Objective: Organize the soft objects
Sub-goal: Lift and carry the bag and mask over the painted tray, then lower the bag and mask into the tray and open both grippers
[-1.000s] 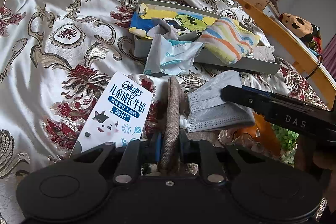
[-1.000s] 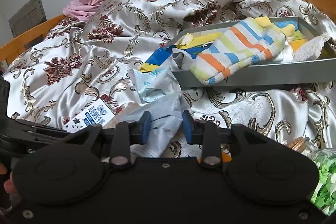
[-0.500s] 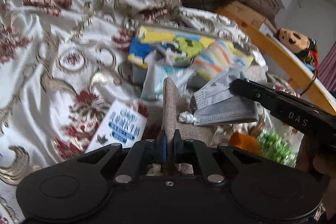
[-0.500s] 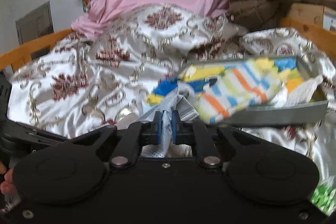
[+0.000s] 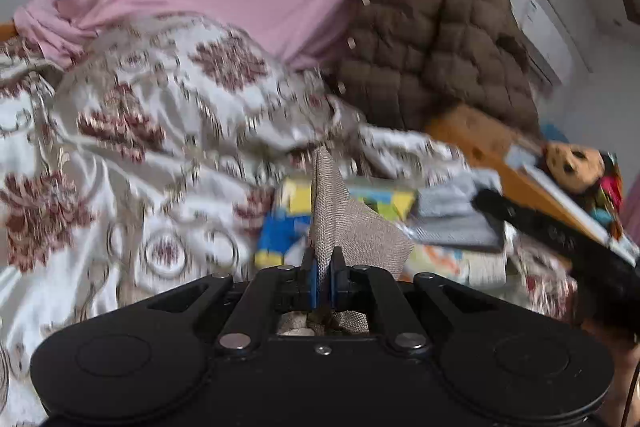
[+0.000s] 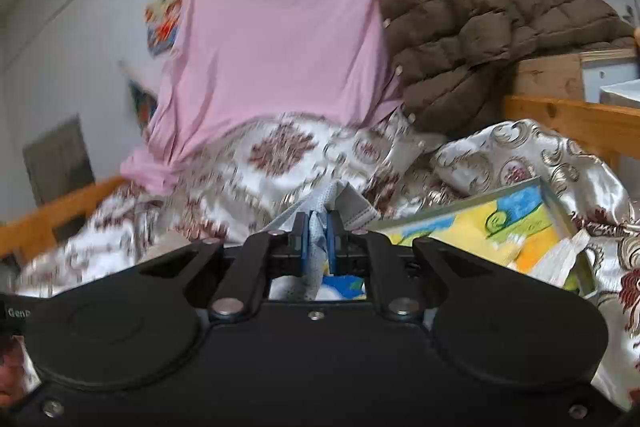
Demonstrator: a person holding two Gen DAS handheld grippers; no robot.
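Observation:
My left gripper (image 5: 323, 254) is shut on a beige woven cloth (image 5: 352, 223), which sticks up and fans out to the right above the bed. My right gripper (image 6: 317, 223) is shut on a grey-blue face mask (image 6: 352, 207) that crumples out past its pads. In the left wrist view the right gripper (image 5: 486, 201) comes in from the right with the same face mask (image 5: 456, 223) hanging from it. A grey tray (image 6: 556, 201) holding a yellow and blue cartoon cloth (image 6: 496, 227) lies on the bed at the right.
A floral satin quilt (image 5: 160, 155) covers the bed. A pink sheet (image 6: 280, 27) and a brown quilted jacket (image 6: 480, 3) hang behind. A wooden bed rail (image 6: 568, 115) runs along the right, with a plush toy (image 5: 576, 163) beside it.
Both grippers closed, the left on the beige cloth and the right on the face mask, then rose off the bed and tilted up. The milk carton has dropped out of view.

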